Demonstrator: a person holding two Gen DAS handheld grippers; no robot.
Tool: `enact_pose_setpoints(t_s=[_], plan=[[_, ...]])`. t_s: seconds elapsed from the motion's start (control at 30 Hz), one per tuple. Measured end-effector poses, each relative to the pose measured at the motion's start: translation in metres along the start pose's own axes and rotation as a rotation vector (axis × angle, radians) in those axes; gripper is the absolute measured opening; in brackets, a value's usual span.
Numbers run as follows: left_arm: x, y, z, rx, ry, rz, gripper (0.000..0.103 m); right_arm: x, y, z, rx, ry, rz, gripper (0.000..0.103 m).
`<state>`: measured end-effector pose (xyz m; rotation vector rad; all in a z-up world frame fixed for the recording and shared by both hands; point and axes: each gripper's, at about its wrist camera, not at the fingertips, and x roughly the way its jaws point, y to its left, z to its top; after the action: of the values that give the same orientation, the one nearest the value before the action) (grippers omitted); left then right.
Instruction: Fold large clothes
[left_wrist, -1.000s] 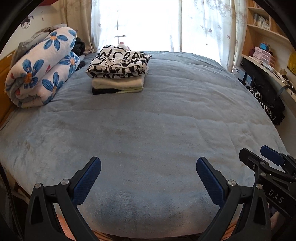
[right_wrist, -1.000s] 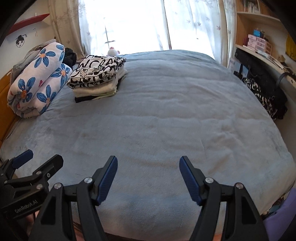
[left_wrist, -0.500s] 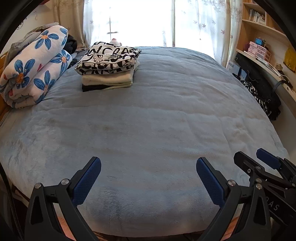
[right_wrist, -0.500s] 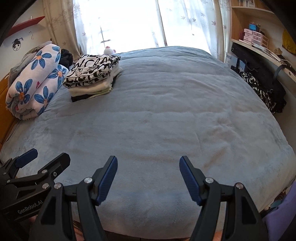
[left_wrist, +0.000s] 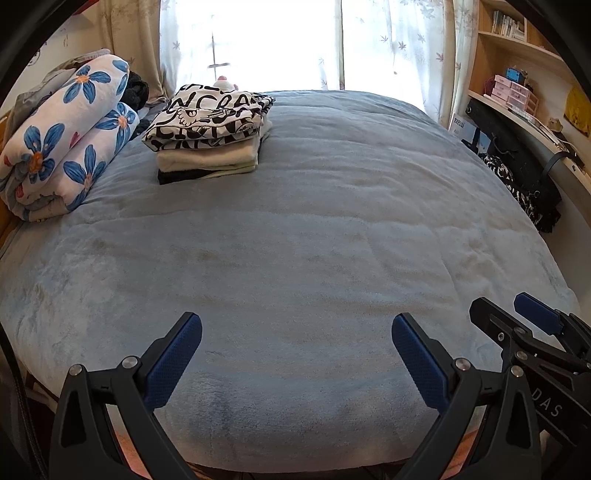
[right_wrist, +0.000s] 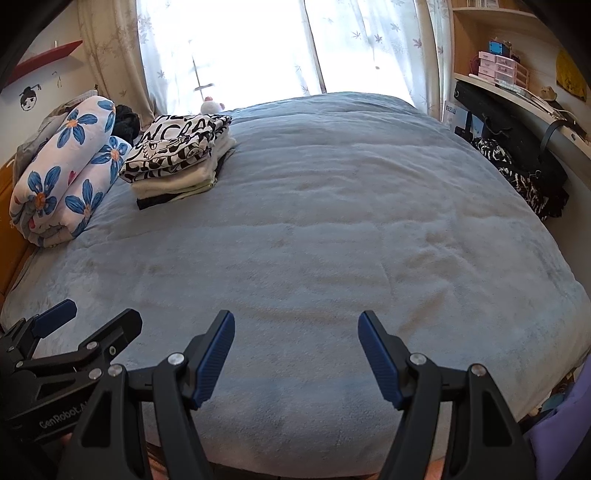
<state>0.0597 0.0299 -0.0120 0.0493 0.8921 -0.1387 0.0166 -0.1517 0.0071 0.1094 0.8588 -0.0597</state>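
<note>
Folded clothes (left_wrist: 212, 136) sit in one neat stack on the pale blue blanket (left_wrist: 314, 240) that covers the bed, toward the blanket's far left corner near the bright window (left_wrist: 258, 40). The top piece of the stack is white with bold black lettering; beneath it lie cream layers and a dark one at the bottom. In the right wrist view the same stack (right_wrist: 177, 158) lies at the blanket's far left, with a small white plush toy (right_wrist: 211, 106) just behind it by the sheer curtain (right_wrist: 369, 48).

Just left of the stack, along the blanket's left edge, rests a rolled quilt (left_wrist: 62, 144) printed with blue flowers, and dark fabric (left_wrist: 136, 88) is bunched behind it. Off the blanket's right edge stands a curved desk (left_wrist: 535, 125) with black bags (left_wrist: 517, 166) hanging against it and shelves (left_wrist: 513, 33) above.

The left gripper (left_wrist: 297, 349) hovers over the blanket's near edge, its blue-padded jaws spread wide with only bare blanket between them. The right gripper (right_wrist: 296, 341) hangs beside it over the same near edge, its jaws likewise apart and holding nothing. Each gripper shows at the side of the other's view, well apart from the stack.
</note>
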Motion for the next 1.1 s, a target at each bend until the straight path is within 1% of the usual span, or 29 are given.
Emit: enact_pose_setpoints(t_s=[1.1], plan=[[0.0012, -0.0011, -0.0018, 0.004, 0.007, -0.001, 0.102, 0.0015, -0.003, 0.0005, 0.004, 0.001, -0.003, 0.07]])
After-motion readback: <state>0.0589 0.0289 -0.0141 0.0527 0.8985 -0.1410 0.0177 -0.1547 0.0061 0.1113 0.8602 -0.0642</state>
